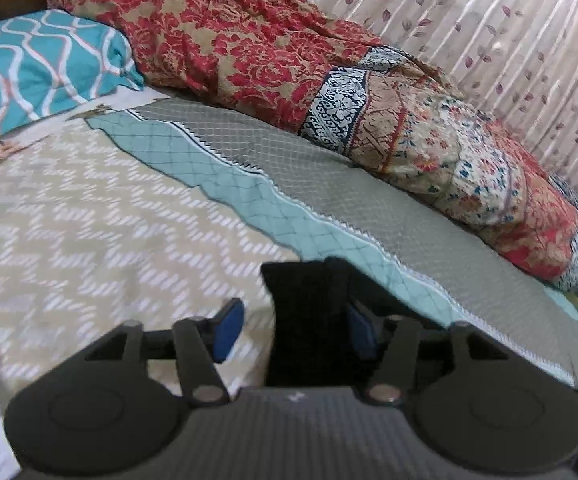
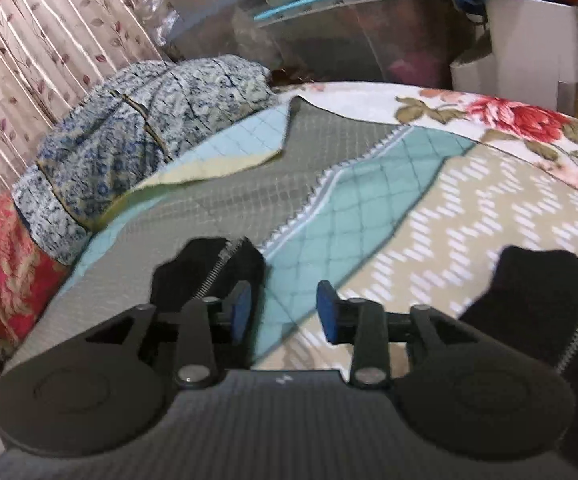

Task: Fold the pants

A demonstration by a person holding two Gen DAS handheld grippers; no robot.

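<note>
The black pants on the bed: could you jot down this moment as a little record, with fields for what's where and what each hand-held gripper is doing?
garment: black pants, zipper visible in the right wrist view
surface: bed cover with zigzag and teal panels
left hand-held gripper: open; pants fabric between the pads, not pinched
right hand-held gripper: open; nothing between the pads, black fabric on either side
behind: heaped patterned clothes, teal pillow, leaf-print curtain
fold: cannot tell how far along
</note>
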